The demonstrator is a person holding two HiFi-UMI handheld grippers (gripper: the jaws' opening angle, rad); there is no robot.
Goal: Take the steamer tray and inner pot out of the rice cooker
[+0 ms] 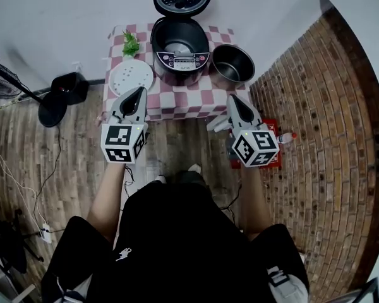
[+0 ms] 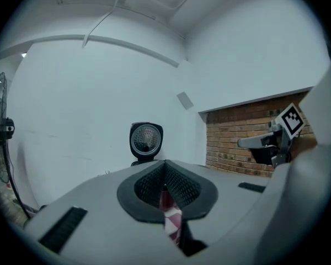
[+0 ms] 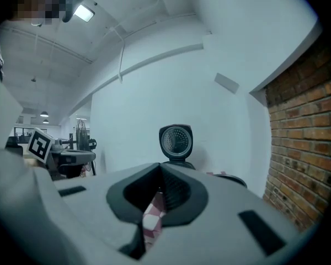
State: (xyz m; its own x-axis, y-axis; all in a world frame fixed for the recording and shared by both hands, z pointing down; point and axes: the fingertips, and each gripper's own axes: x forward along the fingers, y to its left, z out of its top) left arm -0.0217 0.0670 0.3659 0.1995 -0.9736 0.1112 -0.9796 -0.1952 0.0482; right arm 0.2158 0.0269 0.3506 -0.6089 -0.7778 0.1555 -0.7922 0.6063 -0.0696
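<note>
Left of the rice cooker (image 1: 180, 43) lies the steamer tray (image 1: 131, 77), right of it the inner pot (image 1: 232, 63), both near the table (image 1: 196, 100) edges. Left gripper (image 1: 139, 92) and right gripper (image 1: 234, 100) hang short of the cooker, jaws together, empty; a careless swing could knock either piece off.

Left gripper (image 1: 138, 92), right gripper (image 1: 233, 99) — jaws together, empty
</note>
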